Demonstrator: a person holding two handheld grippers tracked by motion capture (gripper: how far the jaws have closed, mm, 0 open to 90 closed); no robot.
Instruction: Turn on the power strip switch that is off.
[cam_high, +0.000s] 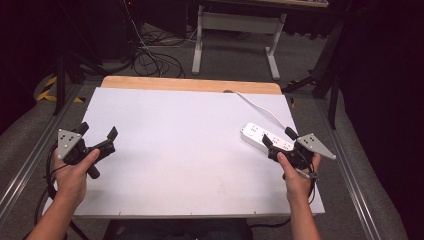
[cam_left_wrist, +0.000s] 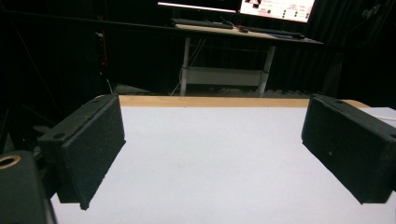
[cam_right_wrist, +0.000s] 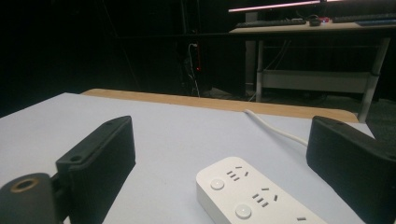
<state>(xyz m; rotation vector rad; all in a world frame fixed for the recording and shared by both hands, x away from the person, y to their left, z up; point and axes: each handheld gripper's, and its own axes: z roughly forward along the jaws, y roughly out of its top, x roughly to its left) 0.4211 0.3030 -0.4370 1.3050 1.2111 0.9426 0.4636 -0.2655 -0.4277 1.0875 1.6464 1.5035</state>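
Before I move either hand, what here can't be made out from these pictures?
- Power strip: its near end runs off the bottom edge of the right gripper view; in the high view the right tool covers that end.
- Strip's white cable: its far end drops behind the table's back edge, so the plug is hidden.
- Strip's switch states: too small in the high view, too dim in the right gripper view.
- Screen: cut by the left gripper view's top edge, blurred.

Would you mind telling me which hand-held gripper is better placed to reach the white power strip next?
The right hand-held gripper, probably. It sits open right beside the power strip, which lies between its jaws in the right gripper view. The left hand-held gripper, also open, is across the table.
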